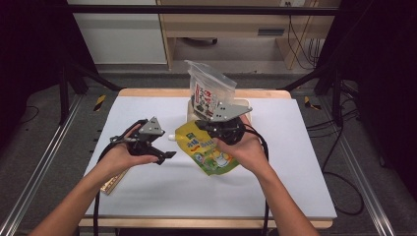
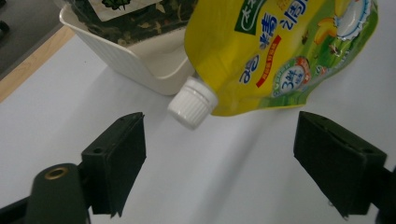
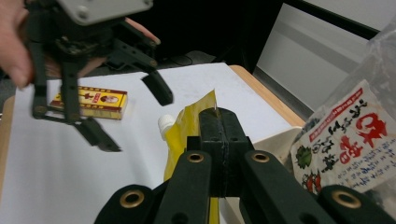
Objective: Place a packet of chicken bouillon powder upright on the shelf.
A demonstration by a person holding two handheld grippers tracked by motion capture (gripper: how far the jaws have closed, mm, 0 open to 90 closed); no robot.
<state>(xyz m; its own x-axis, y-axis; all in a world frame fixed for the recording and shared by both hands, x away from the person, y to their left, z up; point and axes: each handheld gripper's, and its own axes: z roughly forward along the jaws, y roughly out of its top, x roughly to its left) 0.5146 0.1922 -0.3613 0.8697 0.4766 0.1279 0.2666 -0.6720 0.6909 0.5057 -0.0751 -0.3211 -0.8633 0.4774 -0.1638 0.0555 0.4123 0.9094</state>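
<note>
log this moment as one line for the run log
left tongs: open, empty, near pouch cap | right tongs: shut on yellow pouch | white basket: holds clear bag

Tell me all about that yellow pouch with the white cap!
The yellow pouch is soft, shiny plastic with green edges, fruit pictures and printed writing. Its white ribbed screw cap sticks out from one corner. The right claw pinches its edge shut, holding it tilted above the white table, beside a cream tub.
</note>
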